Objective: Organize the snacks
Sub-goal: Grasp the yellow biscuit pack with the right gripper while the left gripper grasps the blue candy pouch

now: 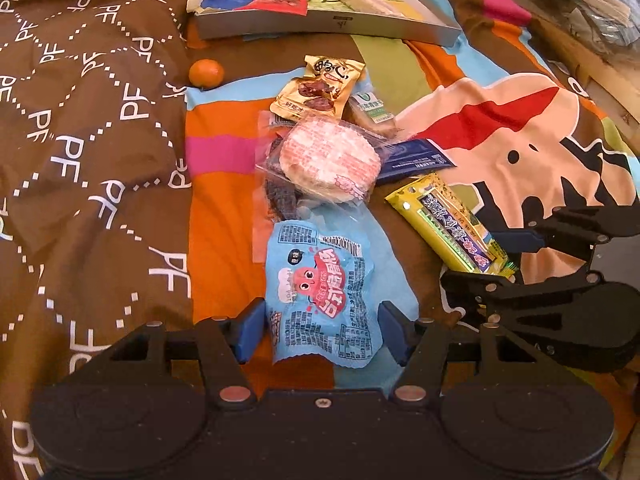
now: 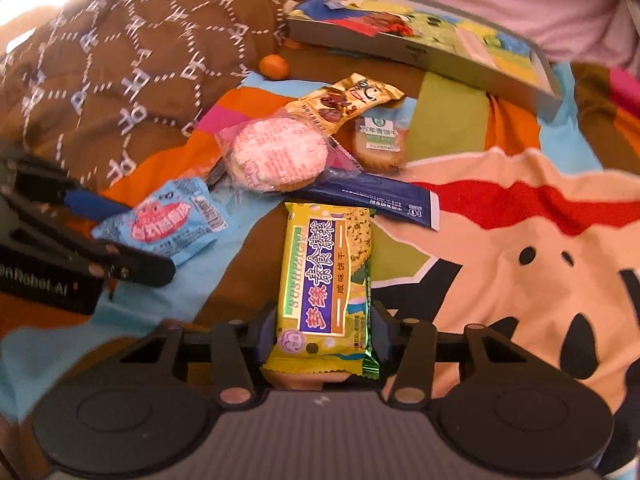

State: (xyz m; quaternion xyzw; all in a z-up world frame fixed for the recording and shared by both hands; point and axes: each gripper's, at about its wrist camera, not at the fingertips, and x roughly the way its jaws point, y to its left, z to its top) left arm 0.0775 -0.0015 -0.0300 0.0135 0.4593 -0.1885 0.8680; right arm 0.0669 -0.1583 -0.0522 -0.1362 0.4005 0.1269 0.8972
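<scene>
Left claw [image 1: 320, 330] wide around blue snack packet [image 1: 320, 288], right claw [image 2: 324, 332] gripping yellow biscuit pack [image 2: 326, 280], bedspread [image 2: 500, 280] bare rightward

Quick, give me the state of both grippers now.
Left gripper: open, jaws either side of the blue snack packet.
Right gripper: shut on the yellow biscuit packet.

Landmark: round cake [image 1: 330, 160], mid-bedspread [image 1: 520, 128].
- Behind it: meat packet [image 1: 320, 86], overlapping its far edge; biscuit [image 1: 370, 114] just right of that; box [image 1: 320, 4] farthest back.
- Behind-left, apart: orange [image 1: 206, 73], at the quilt [image 1: 80, 140] edge.
- Right, tucked under it: sachet [image 1: 416, 160].
- Before it: squid packet [image 1: 320, 292], between the fingers of my left gripper [image 1: 320, 330].
- Before-right: cracker bar [image 2: 326, 280], between the fingers of my right gripper [image 2: 324, 334].
</scene>
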